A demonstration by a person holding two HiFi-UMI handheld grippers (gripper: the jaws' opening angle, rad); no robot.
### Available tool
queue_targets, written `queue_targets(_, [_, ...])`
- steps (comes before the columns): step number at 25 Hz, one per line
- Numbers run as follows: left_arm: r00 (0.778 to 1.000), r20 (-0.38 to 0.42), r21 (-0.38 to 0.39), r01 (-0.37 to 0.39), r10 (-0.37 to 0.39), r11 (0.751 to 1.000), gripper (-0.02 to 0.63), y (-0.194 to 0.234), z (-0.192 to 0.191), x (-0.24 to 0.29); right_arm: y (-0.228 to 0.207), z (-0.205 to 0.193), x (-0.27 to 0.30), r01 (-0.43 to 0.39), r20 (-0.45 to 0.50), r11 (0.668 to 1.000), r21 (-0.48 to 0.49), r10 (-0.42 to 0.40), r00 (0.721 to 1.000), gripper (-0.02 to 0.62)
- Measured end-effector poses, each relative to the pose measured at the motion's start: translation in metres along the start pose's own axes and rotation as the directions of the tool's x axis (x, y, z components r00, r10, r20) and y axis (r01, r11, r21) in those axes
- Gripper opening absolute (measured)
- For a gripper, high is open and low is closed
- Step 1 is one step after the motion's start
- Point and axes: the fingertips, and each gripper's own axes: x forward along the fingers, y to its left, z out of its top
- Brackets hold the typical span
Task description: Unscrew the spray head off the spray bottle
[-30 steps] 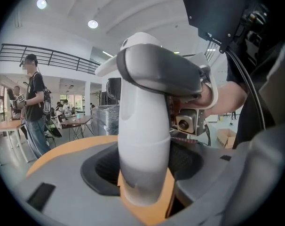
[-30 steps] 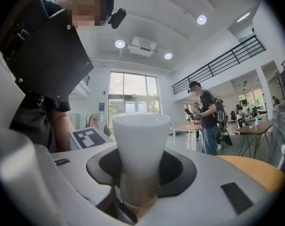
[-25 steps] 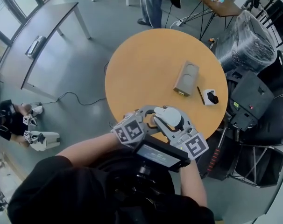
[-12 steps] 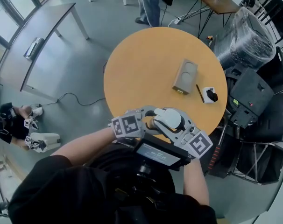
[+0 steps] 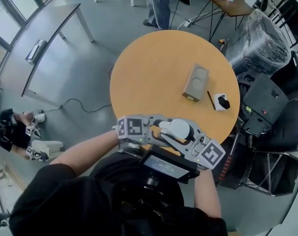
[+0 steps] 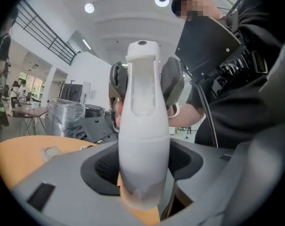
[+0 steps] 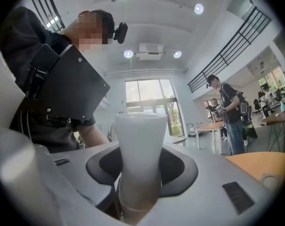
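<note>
Held at near bench edge; bare stretch ahead up to grey box. Clamped: spray head in left tool, spray bottle in right tool, just closing tighter. Since earlier, left tool swung leftward.

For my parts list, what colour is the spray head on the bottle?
The spray head is white, clearest in the left gripper view.

spray bottle: white, tipped level | spray head: white, attached
</note>
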Motion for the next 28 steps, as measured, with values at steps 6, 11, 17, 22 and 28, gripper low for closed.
queue_targets(6, [0.990, 0.012, -0.017, -0.142, 0.142, 0.990, 0.304, 0.023, 0.002, 0.004, -0.027, 0.014, -0.003, 0.133, 0.049, 0.991, 0.001, -0.133, 0.990, 0.305])
queue_targets(11, [0.940, 0.033, -0.030, -0.339, 0.340, 0.940, 0.305, 0.052, 0.006, -0.001, -0.046, 0.005, -0.009, 0.278, 0.020, 0.960, -0.018, -0.277, 0.961, 0.306])
queue_targets(17, [0.826, 0.011, 0.009, -0.563, 0.563, 0.826, 0.305, 0.080, 0.006, -0.008, -0.063, -0.005, -0.006, 0.393, -0.036, 0.918, -0.047, -0.395, 0.918, 0.311])
queue_targets(22, [0.796, 0.042, -0.008, -0.605, 0.604, 0.797, 0.305, 0.076, 0.010, -0.014, -0.058, 0.000, 0.000, 0.401, -0.043, 0.912, -0.085, -0.406, 0.913, 0.321])
queue_targets(28, [0.746, 0.055, -0.010, -0.664, 0.663, 0.748, 0.305, 0.077, 0.014, -0.030, -0.056, -0.004, -0.004, 0.424, -0.071, 0.902, -0.079, -0.429, 0.900, 0.321])
